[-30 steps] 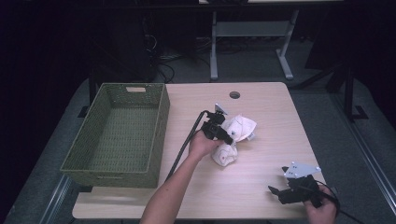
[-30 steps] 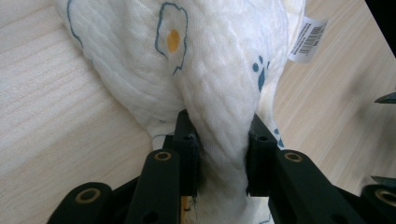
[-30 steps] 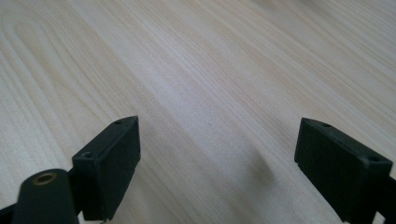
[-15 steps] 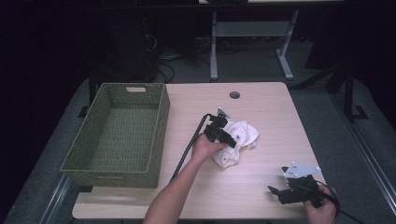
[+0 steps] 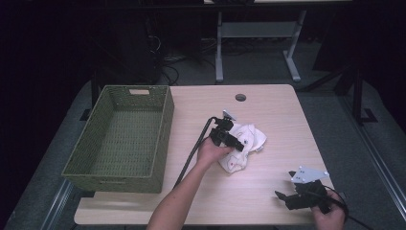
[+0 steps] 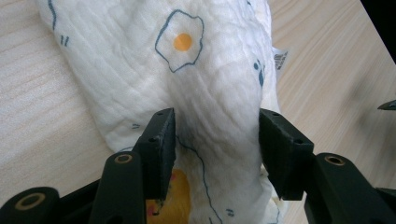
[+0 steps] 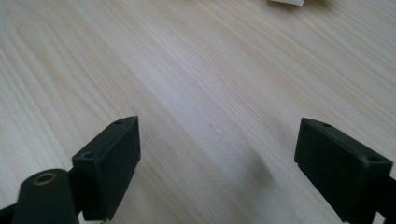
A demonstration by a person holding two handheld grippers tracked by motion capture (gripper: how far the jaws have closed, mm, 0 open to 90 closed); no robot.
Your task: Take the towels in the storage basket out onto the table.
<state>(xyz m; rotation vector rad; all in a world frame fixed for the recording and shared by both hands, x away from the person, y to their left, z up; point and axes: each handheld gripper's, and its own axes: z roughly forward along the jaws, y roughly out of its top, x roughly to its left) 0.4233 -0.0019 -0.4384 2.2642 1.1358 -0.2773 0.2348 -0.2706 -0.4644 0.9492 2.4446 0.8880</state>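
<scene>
Between the jaws of the left gripper (image 6: pixel 215 144) sits a bunched fold of white cloth (image 6: pixel 205 84) with fried-egg prints; the jaws are spread either side of it, touching the fabric but not squeezed together yet. Past the jaw tips the cloth runs on over the table (image 6: pixel 37 93), and its small label pokes out just right of the far jaw. Over at the right gripper (image 7: pixel 217 154) the jaws are wide apart with bare wood between them. Well off beyond the left gripper's hand, a green woven basket (image 5: pixel 158 143) sits at the table's edge.
</scene>
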